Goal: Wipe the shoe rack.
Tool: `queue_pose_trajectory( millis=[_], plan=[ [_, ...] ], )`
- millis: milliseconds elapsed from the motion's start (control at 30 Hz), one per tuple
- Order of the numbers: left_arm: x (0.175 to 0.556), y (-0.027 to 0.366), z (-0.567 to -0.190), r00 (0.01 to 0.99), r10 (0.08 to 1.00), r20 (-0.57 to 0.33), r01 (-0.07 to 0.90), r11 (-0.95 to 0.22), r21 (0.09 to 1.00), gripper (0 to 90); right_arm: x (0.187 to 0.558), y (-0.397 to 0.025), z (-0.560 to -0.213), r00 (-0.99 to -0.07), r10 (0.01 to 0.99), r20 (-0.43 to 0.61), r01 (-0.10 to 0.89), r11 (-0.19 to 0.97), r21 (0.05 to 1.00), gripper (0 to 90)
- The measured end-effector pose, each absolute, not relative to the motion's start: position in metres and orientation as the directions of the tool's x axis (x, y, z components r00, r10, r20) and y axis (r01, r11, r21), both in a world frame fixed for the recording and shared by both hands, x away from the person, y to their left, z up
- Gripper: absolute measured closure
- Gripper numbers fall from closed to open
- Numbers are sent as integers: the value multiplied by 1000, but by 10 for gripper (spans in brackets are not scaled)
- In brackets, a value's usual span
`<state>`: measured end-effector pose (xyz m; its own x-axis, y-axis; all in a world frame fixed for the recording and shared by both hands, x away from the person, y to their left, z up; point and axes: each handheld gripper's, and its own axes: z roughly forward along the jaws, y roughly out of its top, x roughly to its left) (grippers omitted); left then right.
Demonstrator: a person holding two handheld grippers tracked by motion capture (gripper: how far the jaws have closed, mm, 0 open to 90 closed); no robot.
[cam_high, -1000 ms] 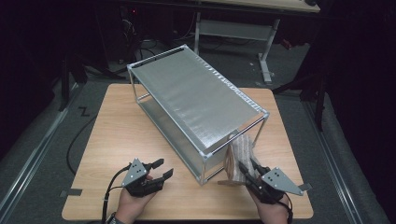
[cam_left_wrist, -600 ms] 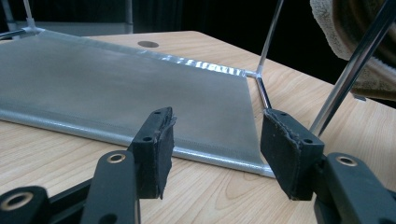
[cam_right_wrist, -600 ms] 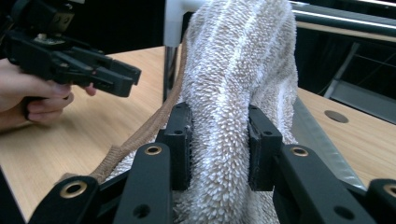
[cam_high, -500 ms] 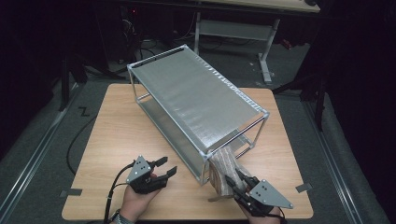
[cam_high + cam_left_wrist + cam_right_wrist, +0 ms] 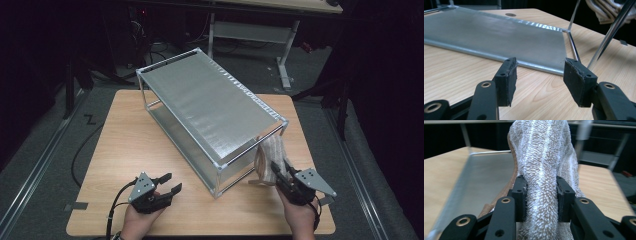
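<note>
A striped beige and white towel hangs from the top bar at the near right end of a two-shelf metal rack. My right gripper is shut on the towel's lower part, just off the rack's right end. In the right gripper view the towel fills the gap between the jaws, with the rack's lower shelf behind. My left gripper rests open on the table in front of the rack's near corner. In the left gripper view its jaws stand apart with nothing between them, facing the lower shelf.
The rack stands diagonally across the wooden table. A cable trails off the table's left edge. A desk frame stands on the floor behind. Bare tabletop lies left of the rack and along the front edge.
My right gripper has shifted along the front edge and now sits right of the rack's end, still holding the towel. The left gripper has barely moved.
</note>
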<state>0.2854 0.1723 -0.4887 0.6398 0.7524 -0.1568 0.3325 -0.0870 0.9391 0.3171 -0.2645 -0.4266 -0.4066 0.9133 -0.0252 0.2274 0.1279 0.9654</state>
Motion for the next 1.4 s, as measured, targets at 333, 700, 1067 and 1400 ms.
queue_pose_trajectory(
  millis=[333,700,1067,1400],
  plan=[
    [279,179,-491,619,770,-156,343,-87,935,446,339,-288,-423,-282,959,-15,232,83,969,665],
    [287,169,-489,646,747,-159,335,-89,938,442,315,-259,-429,-489,865,-110,160,214,964,664],
    [295,151,-487,692,706,-153,321,-110,941,437,279,-209,-433,-705,693,-154,112,323,940,665],
    [294,140,-489,715,681,-158,331,-130,935,438,297,-242,-451,-590,790,-164,224,355,907,664]
  ],
)
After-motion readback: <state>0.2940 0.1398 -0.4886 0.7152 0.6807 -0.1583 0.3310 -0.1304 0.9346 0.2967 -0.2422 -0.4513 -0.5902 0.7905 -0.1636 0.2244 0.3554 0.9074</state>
